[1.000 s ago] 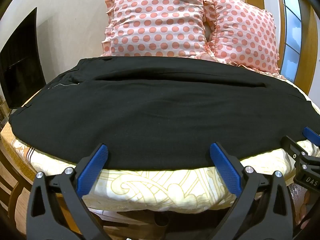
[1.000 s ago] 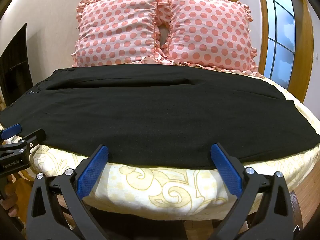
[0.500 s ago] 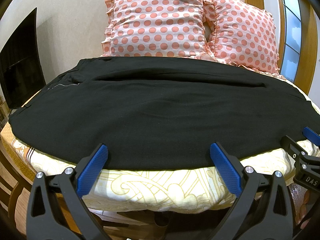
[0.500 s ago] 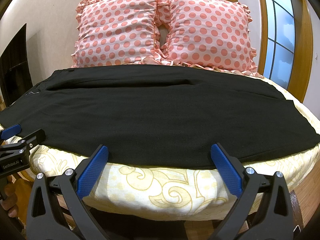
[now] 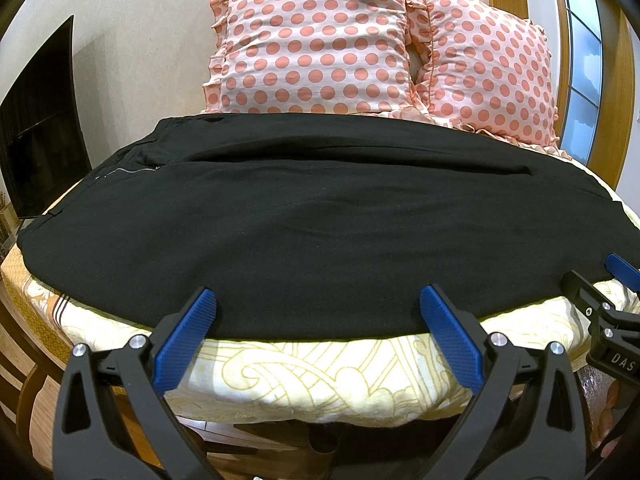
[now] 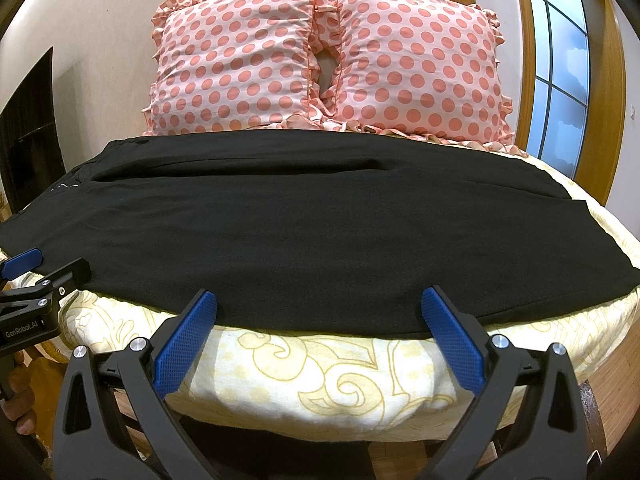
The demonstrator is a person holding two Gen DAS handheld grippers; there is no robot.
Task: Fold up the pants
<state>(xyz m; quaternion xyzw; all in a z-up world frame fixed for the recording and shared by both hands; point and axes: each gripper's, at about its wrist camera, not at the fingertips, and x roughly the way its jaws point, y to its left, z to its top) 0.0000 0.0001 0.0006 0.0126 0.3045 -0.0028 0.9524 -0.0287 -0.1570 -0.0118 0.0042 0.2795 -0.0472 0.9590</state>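
Black pants (image 5: 320, 220) lie flat across the bed, waist at the left, legs running right; they also show in the right wrist view (image 6: 312, 232). My left gripper (image 5: 318, 312) is open and empty, its blue fingertips at the pants' near edge above the bed's front. My right gripper (image 6: 320, 312) is open and empty, also at the near edge, further right. Each gripper shows at the side of the other's view: the right one (image 5: 600, 304), the left one (image 6: 36, 280).
The bed has a cream patterned cover (image 5: 320, 376) (image 6: 320, 376). Two pink polka-dot pillows (image 5: 316, 40) (image 6: 420, 64) stand against the wall behind the pants. A dark screen (image 5: 40, 128) stands at the left. A wood-framed window (image 6: 560, 60) is at the right.
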